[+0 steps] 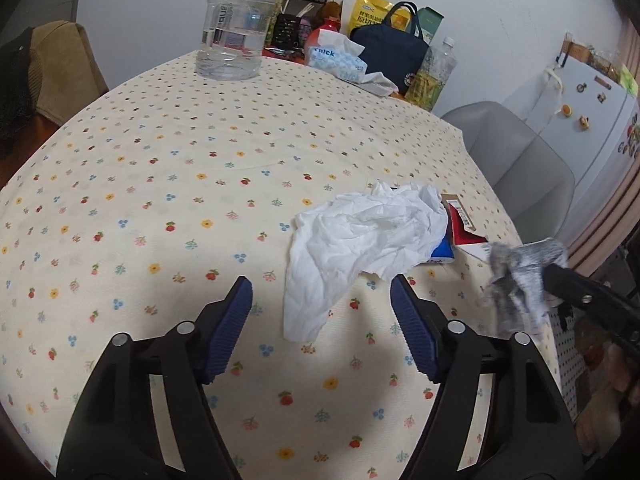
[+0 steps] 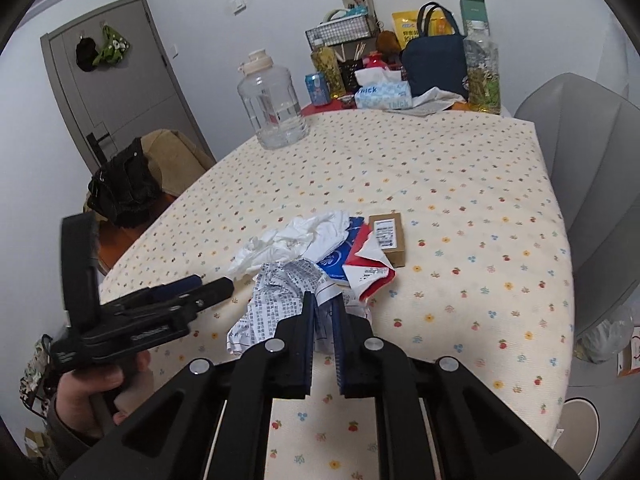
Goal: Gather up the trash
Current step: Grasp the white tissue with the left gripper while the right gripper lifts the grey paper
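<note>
Right gripper, jaws clenched on a crumpled printed paper; left gripper, jaws released, faces white tissue mid-frame on the counter; the loose paper could tear or slip free.

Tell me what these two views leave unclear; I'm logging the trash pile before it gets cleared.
- Blue wrapper: left view, mostly under the white tissue; its print is unreadable.
- Printed paper held by the right gripper: right view, its lower part sits behind the fingers; motion-blurred in the left view.
- Brown box: label text too small; left view shows only a corner.
- No bin is visible in either view.
</note>
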### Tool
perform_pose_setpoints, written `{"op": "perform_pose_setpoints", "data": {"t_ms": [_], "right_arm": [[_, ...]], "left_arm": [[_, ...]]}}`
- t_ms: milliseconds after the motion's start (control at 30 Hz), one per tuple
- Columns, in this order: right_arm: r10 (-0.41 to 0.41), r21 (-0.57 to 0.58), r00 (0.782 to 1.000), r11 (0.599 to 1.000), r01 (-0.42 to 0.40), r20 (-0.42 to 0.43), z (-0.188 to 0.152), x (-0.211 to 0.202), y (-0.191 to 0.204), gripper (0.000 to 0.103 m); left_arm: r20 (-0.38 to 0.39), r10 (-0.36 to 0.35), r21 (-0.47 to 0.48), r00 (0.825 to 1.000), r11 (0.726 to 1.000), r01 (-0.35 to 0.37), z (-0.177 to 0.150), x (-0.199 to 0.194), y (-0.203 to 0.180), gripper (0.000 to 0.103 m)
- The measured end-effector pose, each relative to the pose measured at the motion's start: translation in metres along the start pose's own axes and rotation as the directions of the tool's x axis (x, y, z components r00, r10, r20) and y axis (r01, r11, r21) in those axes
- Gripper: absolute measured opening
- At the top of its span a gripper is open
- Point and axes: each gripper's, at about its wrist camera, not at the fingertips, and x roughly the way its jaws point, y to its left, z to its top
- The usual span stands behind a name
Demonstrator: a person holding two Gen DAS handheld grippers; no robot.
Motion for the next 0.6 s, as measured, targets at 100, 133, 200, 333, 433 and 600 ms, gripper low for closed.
{"op": "perform_pose_setpoints", "data": {"t_ms": [100,133,200,333,433,600], "right_arm": [[-0.009,0.023,1.000,1.000,0.009,0.022,-0.001,-0.012,-0.010,0.010],[-0.015,0.034,0.999,0.999,0.014,0.028,-0.002,-0.016,-0.014,0.010],[-0.023,0.048,0.999,0.999,0.021,0.031,-0.003,-0.019,-0.021,0.010],[-0.031,0.070,0.999,0.997,0.029,0.039,-0.006,-0.026,-0.034,0.010],[-0.032,0.089,0.998,0.996,0.027,0.046,-0.007,-0.029,-0.042,0.010],[-0.038,0.113,0.997,0.993,0.030,0.066,-0.008,-0.037,-0.053,0.010]], "left_arm": [[-0.032,0.036,0.007,0.999,0.999,-0.035,0.001,0.012,-0.001,0.052],[-0.038,0.043,0.007,0.998,0.999,-0.043,0.001,0.012,-0.001,0.034],[-0.052,0.057,0.008,0.997,0.998,-0.057,0.002,0.013,0.000,0.008],[0.003,0.038,-0.007,0.999,0.999,-0.038,0.003,-0.003,0.003,0.002],[0.067,0.018,0.000,0.998,1.000,-0.019,0.010,-0.026,-0.002,0.002],[0.154,-0.009,0.007,0.988,1.000,0.008,0.025,-0.059,-0.011,0.002]]}}
